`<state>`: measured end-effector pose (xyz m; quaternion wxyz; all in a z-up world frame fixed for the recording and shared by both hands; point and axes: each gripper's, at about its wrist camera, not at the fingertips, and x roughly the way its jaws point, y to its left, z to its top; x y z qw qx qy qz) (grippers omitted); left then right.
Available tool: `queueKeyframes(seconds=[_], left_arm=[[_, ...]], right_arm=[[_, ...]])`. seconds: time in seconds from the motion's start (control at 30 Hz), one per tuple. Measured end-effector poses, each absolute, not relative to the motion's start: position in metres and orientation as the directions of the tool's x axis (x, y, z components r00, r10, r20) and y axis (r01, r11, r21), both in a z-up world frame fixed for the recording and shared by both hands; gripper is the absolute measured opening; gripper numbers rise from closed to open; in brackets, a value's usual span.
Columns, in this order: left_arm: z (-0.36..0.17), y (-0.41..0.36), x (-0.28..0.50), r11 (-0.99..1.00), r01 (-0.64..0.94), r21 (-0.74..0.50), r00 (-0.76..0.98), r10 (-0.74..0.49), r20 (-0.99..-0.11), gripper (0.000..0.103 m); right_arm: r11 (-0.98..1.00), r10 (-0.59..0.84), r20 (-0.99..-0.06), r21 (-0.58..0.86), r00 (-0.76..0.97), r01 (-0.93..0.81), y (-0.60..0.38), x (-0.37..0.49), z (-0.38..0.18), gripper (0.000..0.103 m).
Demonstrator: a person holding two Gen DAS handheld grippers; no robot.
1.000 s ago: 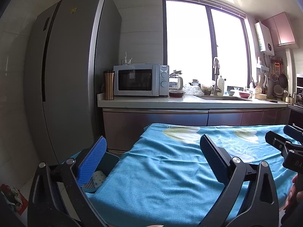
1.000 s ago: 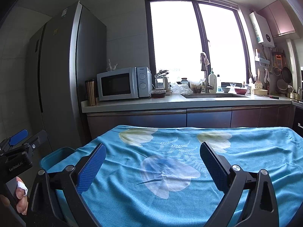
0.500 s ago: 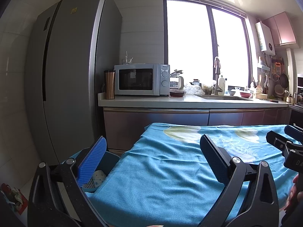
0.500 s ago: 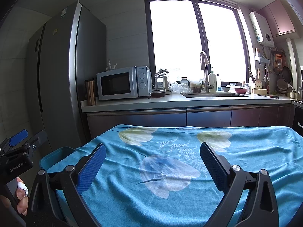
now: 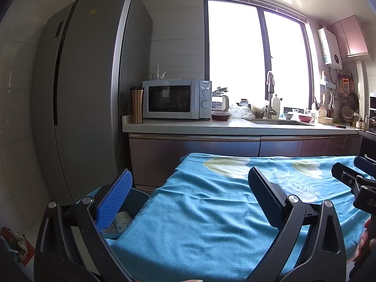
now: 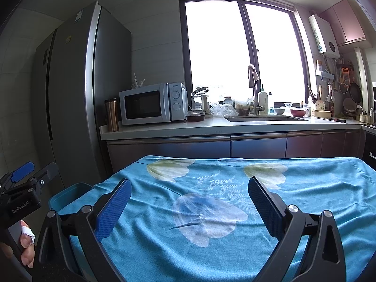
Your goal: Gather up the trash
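A blue trash bin (image 5: 136, 199) stands at the table's left edge, with pale crumpled trash (image 5: 122, 218) inside; it also shows in the right wrist view (image 6: 68, 192). My left gripper (image 5: 188, 199) is open and empty, held above the table's left part, its left finger over the bin. My right gripper (image 6: 188, 202) is open and empty above the middle of the blue flowered tablecloth (image 6: 211, 206). No loose trash shows on the cloth. Each gripper appears at the edge of the other's view.
A tall grey fridge (image 5: 89, 94) stands to the left. Behind the table runs a kitchen counter (image 5: 235, 127) with a microwave (image 5: 176, 98), a copper tumbler (image 5: 136, 104), a sink and dishes. Some red and green scraps (image 5: 16, 242) lie on the floor at left.
Both views have shifted very slightly; the grippers stay open and nothing was picked up or let go.
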<state>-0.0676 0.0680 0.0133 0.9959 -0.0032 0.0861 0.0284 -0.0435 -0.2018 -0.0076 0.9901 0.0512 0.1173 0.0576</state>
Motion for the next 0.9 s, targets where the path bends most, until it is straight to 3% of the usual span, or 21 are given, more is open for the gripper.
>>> queueKeyframes(seconds=[0.9], left_arm=[[0.014,0.0657,-0.0667,0.998,-0.06,-0.002,0.983,0.059,-0.174,0.097]], right_arm=[[0.989,0.118,-0.223,0.116,0.968,-0.093,-0.2033,-0.0426,-0.006,0.096]])
